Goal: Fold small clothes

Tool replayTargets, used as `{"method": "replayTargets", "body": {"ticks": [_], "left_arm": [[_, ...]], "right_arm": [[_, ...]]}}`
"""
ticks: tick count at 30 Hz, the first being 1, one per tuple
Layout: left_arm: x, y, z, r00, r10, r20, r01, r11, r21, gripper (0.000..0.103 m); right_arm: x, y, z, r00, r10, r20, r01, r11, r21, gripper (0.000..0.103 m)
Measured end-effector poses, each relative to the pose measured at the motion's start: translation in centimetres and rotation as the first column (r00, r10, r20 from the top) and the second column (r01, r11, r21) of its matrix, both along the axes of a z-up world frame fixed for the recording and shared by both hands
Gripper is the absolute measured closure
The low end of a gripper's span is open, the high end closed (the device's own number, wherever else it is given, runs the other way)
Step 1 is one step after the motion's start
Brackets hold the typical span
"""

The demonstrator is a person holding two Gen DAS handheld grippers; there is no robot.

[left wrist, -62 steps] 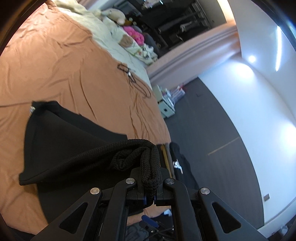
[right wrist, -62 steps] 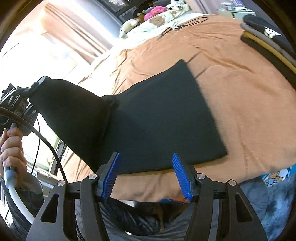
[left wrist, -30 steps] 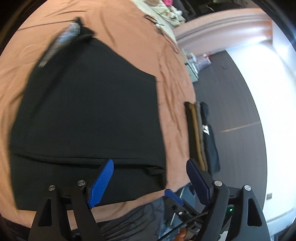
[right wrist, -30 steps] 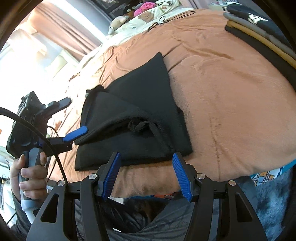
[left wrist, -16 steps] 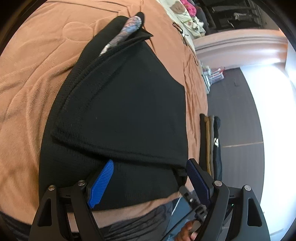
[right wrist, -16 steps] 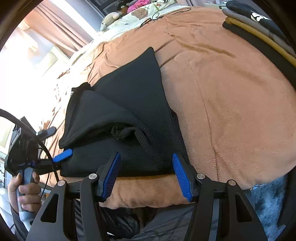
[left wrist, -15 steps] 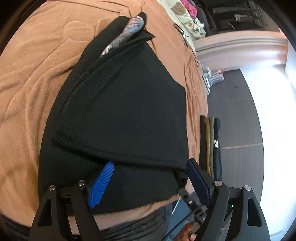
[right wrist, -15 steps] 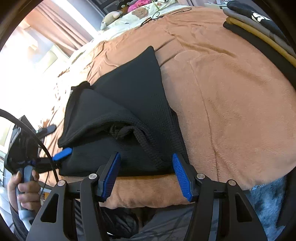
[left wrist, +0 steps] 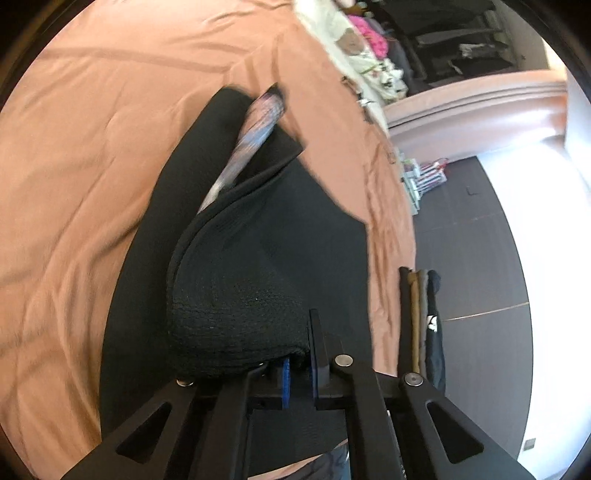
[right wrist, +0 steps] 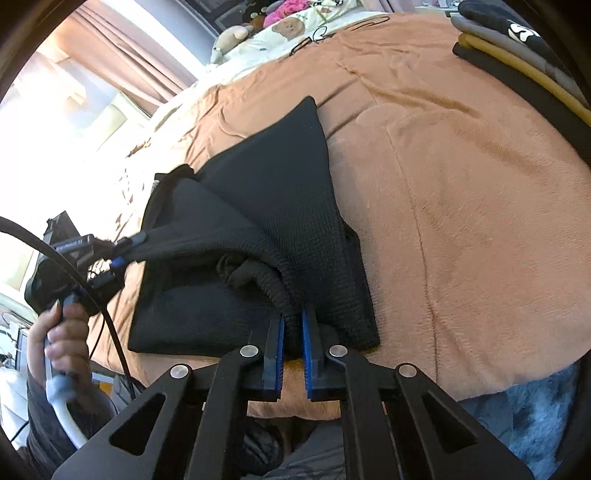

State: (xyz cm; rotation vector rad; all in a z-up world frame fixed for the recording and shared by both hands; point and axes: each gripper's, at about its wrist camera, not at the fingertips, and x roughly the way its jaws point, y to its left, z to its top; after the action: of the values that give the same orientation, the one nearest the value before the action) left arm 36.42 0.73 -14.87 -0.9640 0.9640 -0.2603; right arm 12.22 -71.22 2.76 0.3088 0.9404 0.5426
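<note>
- Black knit garment (right wrist: pixel 288 206) is pinched by both tools at its near edge, at the foot of the bed.
- Right hand-held gripper (right wrist: pixel 293 332) has its blue pads drawn nearly together, with the ribbed hem and a bunched cord of the garment caught between them.
- Left hand-held gripper (left wrist: pixel 298 363) is likewise narrowed on cloth: a thick rolled fold of the same black knit bulges up just ahead of its fingers and hides most of one pad.
- From the right wrist view, the left tool (right wrist: pixel 122 247) reaches in from the side, clamped on the upper layer's edge, with a hand (right wrist: pixel 62 332) around its grip and a black cable looping past.
- The upper layer is lifted off the lower one, which lies flat on the brown blanket (right wrist: pixel 461 206) covering the bed.
- A grey-blue patterned lining or inner strip (left wrist: pixel 255 129) shows at the far end of the garment; its detail is blurred.
- A stack of folded clothes (right wrist: pixel 517 48), black, mustard and grey, sits well apart at the bed's right edge.
- Beyond, cream bedding with a bear print and soft toys (right wrist: pixel 291 22) lies at the head of the bed, beside a curtained bright window (right wrist: pixel 92 74).
</note>
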Motion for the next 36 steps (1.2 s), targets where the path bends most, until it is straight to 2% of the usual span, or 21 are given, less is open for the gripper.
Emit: {"method": "replayTargets", "body": {"ticks": [3,10,16,20,24,30,36], "left_arm": [[1.9,-0.5,2.1,0.998,-0.025,0.051,0.025,1.0,0.014,0.097],[6.5,-3.2,5.1,0.988,-0.117,0.104,0.11,0.992,0.069,0.097],[10.6,-7.1,6.6,0.967,-0.228,0.112,0.209,0.964,0.165,0.097],[13.4,-9.7,6.4,0.951,-0.297,0.09,0.268,0.932,0.244,0.097],[16.2,-12.1,4.9,0.933,-0.356,0.046,0.326,0.895,0.304,0.097],[19.2,-14.3,1.9,0.918,-0.395,-0.018,0.38,0.868,0.32,0.097],[20.8,-16.5,0.7,0.891,-0.451,-0.042,0.44,0.84,0.318,0.096]], "right_arm": [[-0.1,-0.4,0.3,1.0,-0.005,0.006,0.005,1.0,0.014,0.099],[0.0,-1.1,0.7,1.0,-0.004,0.016,0.003,0.999,0.033,0.099],[0.5,-1.7,0.5,1.0,-0.017,0.003,0.016,0.998,0.06,0.099],[1.1,-2.0,0.1,1.0,-0.024,-0.015,0.025,0.996,0.085,0.099],[1.9,-2.2,-0.7,0.999,-0.028,-0.038,0.032,0.995,0.097,0.099],[2.8,-2.3,-1.4,0.997,-0.037,-0.061,0.043,0.994,0.105,0.1],[2.6,-2.7,-1.5,0.996,-0.048,-0.074,0.055,0.993,0.106,0.1]]}}
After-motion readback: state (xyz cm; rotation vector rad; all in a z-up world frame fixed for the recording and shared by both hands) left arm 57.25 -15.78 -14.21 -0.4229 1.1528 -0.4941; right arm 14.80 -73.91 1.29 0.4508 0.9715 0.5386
